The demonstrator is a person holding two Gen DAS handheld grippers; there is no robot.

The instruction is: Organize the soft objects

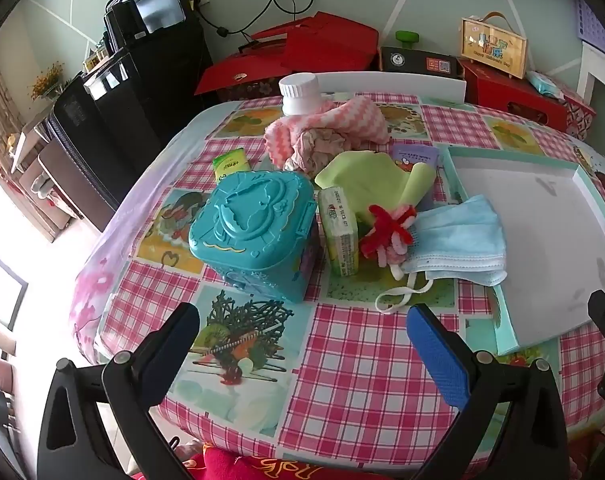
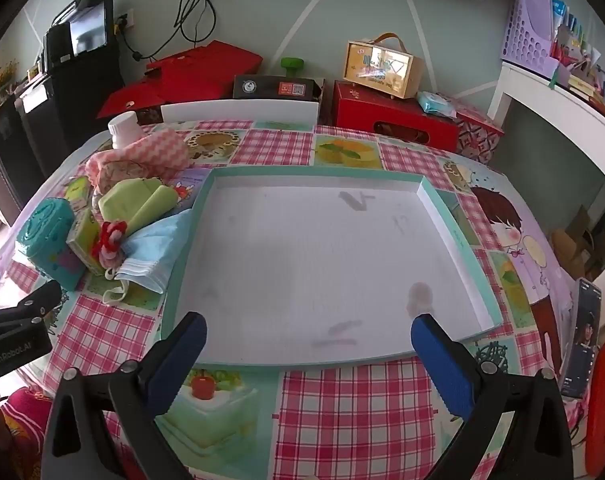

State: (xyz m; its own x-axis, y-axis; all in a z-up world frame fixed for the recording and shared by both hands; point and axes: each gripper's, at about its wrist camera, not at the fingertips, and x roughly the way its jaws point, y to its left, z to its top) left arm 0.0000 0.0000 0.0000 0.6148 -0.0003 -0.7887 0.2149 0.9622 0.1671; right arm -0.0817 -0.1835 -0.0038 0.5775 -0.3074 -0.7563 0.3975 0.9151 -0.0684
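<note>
A pile of soft things lies left of a shallow teal-rimmed tray [image 2: 458,216], whose white floor is bare. The pile holds a blue face mask [image 1: 462,240] [image 2: 158,248] overlapping the tray's left rim, a red and pink fuzzy flower [image 1: 386,232] [image 2: 110,240], a green cloth [image 1: 366,180] [image 2: 138,200] and a pink zigzag towel [image 1: 326,128] [image 2: 142,152]. My left gripper [image 1: 302,328] hangs open above the tablecloth, short of the pile. My right gripper [image 2: 308,340] stands open over the tray's near rim. Nothing is between either pair of fingers.
A teal plastic case [image 1: 254,228] [image 2: 50,232], a green tissue pack [image 1: 338,232] and a white bottle [image 1: 300,92] stand among the pile. A phone [image 2: 584,332] lies at the table's right edge. Red boxes [image 2: 394,120] and black cabinets [image 1: 142,80] stand behind the table.
</note>
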